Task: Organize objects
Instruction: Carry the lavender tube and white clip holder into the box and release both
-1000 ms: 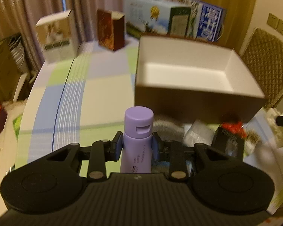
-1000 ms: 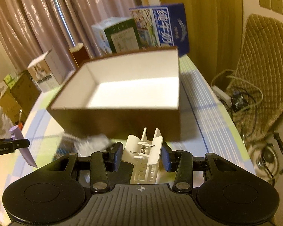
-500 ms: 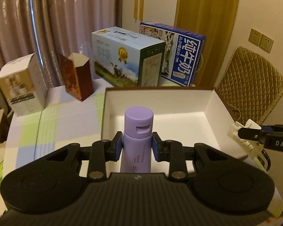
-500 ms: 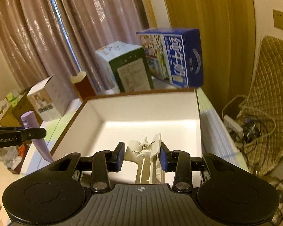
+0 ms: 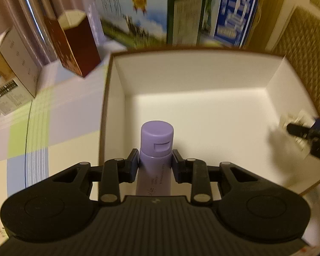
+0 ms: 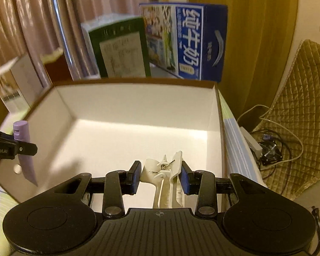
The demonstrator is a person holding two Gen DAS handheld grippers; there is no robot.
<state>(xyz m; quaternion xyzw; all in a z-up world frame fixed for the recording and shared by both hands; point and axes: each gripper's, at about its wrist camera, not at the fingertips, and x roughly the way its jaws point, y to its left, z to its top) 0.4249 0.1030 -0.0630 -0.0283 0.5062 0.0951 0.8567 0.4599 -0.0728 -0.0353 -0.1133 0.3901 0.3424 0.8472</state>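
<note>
While clamped, left tongs [image 5: 155, 163] grip purple tube [image 5: 155, 149]

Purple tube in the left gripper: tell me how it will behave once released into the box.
The purple tube tapers to a flat crimped end, so it probably won't stand that way and will flop over. Its round cap may let it roll slightly on the open box's smooth floor. It looks light.

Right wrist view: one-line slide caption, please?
Right claw grips a white clip above the open white-lined box.
</note>
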